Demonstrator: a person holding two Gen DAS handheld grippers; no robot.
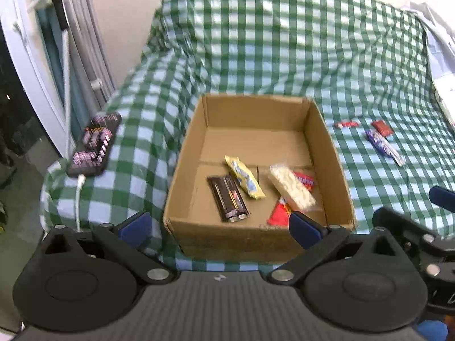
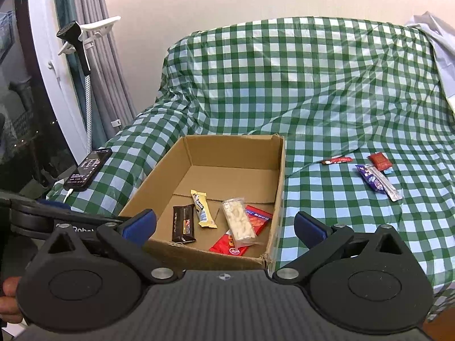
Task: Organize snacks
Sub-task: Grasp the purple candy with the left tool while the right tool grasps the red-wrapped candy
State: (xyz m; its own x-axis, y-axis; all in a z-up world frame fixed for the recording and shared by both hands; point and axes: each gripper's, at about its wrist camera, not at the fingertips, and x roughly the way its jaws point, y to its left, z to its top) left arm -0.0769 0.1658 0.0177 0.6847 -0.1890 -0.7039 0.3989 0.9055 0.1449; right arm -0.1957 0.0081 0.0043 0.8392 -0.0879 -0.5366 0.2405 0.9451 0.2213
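An open cardboard box (image 1: 335, 159) (image 2: 280, 170) sits on a green checked cloth. Inside lie a dark brown bar (image 1: 229, 199) (image 2: 183, 223), a yellow-white bar (image 1: 244, 180) (image 2: 202, 209), a clear pack of white pieces (image 1: 293, 189) (image 2: 239, 223) and red packets (image 1: 280, 216) (image 2: 230, 245). On the cloth to the right lie a thin red stick (image 1: 345, 124) (image 2: 337, 160), a red packet (image 1: 382, 128) (image 2: 379, 160) and a purple packet with a clear one (image 1: 384, 145) (image 2: 376, 182). My left gripper (image 1: 219, 227) and right gripper (image 2: 224, 226) are open and empty at the box's near wall.
A phone (image 1: 95, 145) (image 2: 88, 169) on a white cable lies on the cloth at the left, by grey curtains and a white frame. The cloth rises over a backrest behind the box. The right gripper (image 1: 421, 227) shows at the right edge of the left wrist view.
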